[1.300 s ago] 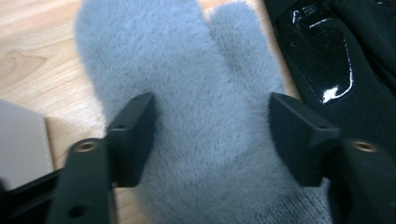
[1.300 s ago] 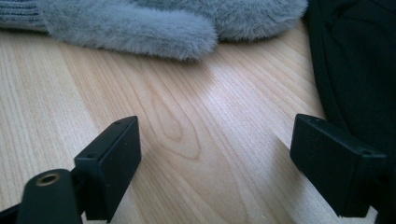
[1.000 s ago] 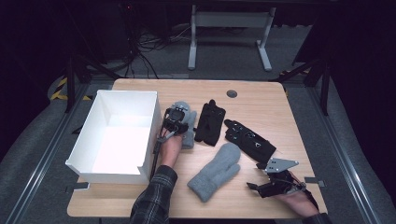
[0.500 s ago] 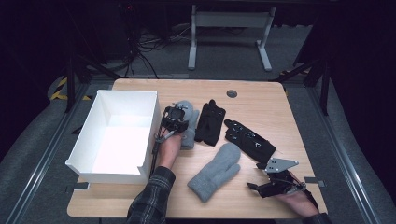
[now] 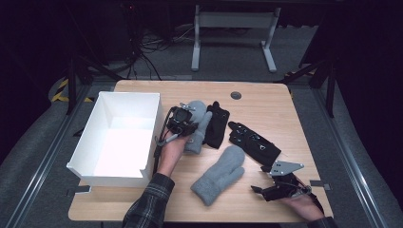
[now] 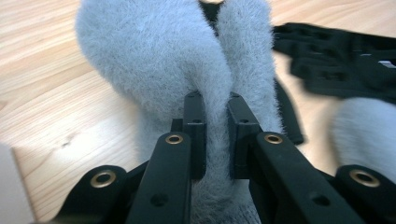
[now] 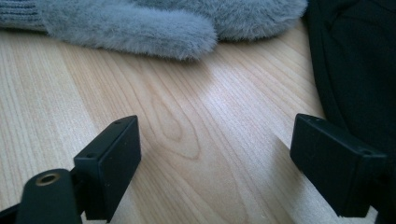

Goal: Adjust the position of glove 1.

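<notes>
Grey fleece mitten, held: the fluffy grey mitten (image 6: 187,70) is pinched in a fold between the black jaws of the left gripper (image 6: 215,135); in the high view this mitten (image 5: 198,124) sits near the table's middle, just right of the white box, with the left gripper (image 5: 182,122) on top of it.
Left jaws: nearly together, clamped on the mitten's pile, having just been closing with the fleece between them.
Left hand: the hand (image 5: 171,145) comes up from a plaid sleeve (image 5: 148,204) beside the box's right wall.
Second grey mitten: a matching fluffy grey mitten (image 5: 219,173) lies flat, apart from the first, nearer the front edge; its thumb (image 7: 140,30) shows in the right gripper view.
Right gripper: the right gripper (image 5: 259,189) rests low at the front right, jaws wide apart over bare wood, holding nothing.
Black gloves: one black fabric glove (image 5: 217,124) lies touching the held mitten's right side; another black glove (image 5: 253,143) lies further right.
Box: open white rectangular box (image 5: 152,102) at the left.
Surface: light wooden table (image 5: 266,104).
</notes>
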Demonstrator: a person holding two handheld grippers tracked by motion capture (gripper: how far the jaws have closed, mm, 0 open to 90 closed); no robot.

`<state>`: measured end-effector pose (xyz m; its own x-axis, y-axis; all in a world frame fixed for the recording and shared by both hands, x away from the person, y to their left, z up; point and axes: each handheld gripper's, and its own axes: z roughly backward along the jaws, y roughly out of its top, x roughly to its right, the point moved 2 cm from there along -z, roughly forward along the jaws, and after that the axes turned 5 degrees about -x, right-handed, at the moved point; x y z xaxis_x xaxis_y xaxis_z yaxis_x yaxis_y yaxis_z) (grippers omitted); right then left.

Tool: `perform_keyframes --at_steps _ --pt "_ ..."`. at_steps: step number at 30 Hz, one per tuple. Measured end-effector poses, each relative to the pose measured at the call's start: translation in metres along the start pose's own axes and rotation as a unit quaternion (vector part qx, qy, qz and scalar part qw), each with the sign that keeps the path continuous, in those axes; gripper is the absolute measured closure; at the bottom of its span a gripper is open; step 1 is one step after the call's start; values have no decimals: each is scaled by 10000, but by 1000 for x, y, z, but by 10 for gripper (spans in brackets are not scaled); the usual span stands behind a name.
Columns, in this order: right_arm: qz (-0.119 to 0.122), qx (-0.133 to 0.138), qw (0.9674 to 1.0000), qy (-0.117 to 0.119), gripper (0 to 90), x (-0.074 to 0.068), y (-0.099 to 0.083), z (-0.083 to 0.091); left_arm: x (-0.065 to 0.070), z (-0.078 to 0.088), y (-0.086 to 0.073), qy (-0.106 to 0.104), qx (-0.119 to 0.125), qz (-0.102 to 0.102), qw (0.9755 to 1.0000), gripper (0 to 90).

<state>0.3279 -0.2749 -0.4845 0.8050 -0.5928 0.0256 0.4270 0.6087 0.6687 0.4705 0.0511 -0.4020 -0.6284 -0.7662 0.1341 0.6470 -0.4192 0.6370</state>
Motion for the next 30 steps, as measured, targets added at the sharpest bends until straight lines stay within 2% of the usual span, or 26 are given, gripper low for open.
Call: perform_keyframes --at_steps 6,12,15,18,19,24,30 --pt "-1 -1 10000 -4 169 0 0 0 11 12 -1 -213 18 -204 9996 817" --pt "-2 -2 10000 -4 169 0 0 0 21 24 -5 -489 59 -403 9980 817" --pt "-2 -1 10000 -6 169 0 0 0 25 27 -7 -550 27 -490 9973 817" --pt "-8 -4 10000 -8 169 0 0 0 35 32 -12 -726 39 -621 9954 817" --pt "-8 -4 10000 -8 169 0 0 0 35 32 -12 -726 39 -621 9954 817" --pt "-12 -4 10000 -9 169 0 0 0 50 36 -19 -937 -38 -896 9915 817" --pt "-10 -4 10000 -9 169 0 0 0 63 34 -26 -1106 -119 -1044 9883 817"
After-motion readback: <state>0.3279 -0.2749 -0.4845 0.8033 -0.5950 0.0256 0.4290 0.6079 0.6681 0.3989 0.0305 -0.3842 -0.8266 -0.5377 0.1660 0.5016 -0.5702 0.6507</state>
